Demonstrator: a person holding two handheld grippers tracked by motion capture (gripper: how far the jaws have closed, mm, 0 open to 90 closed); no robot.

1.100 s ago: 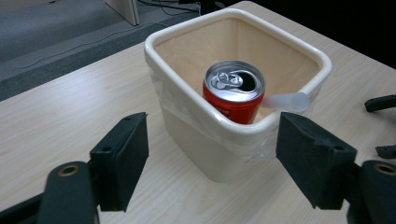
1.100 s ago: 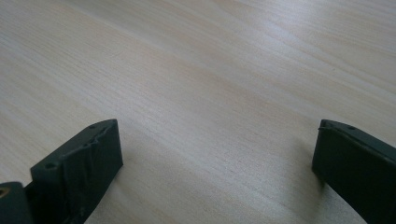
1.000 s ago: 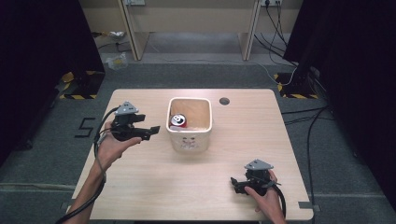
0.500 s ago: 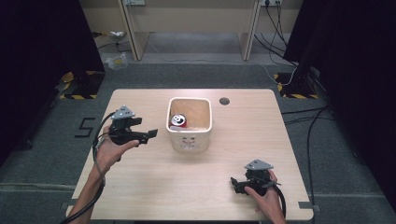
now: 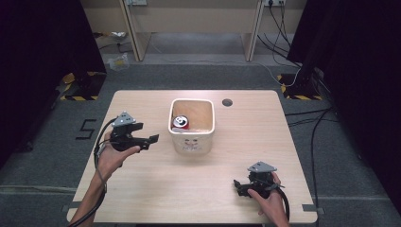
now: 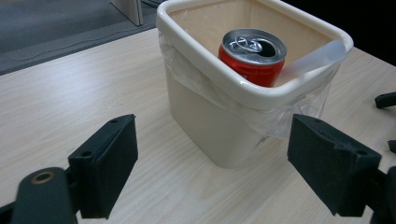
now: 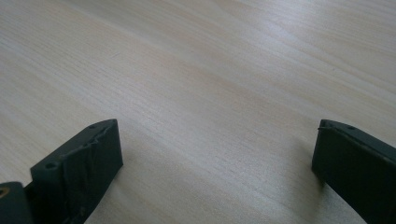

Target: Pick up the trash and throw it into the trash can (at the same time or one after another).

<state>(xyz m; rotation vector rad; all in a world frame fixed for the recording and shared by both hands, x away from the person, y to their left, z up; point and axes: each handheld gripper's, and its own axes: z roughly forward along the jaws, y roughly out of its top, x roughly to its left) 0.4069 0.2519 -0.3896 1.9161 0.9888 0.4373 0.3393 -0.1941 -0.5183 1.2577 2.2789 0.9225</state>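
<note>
1. Where the high view looks down on the wooden table (image 5: 142,189), a cream bin (image 5: 191,142) stands at centre with a red can (image 5: 179,123) upright inside it, against its left wall. The left gripper (image 5: 152,139) hovers just beside the bin, apart from it, jaws spread with nothing between; the right gripper (image 5: 238,187) rests near the front edge, its jaw gap too small to read here. Both forearms are cut off at the bottom.
2. In the left gripper view, the jaws, which have just been opening, stand wide before the bin (image 6: 224,121). The can (image 6: 252,56) shows its opened top; its lower body is hidden by the rim. A clear liner (image 6: 299,102) drapes outside.
3. In the right gripper view, the jaws stand wide apart over bare table (image 7: 210,93).
</note>
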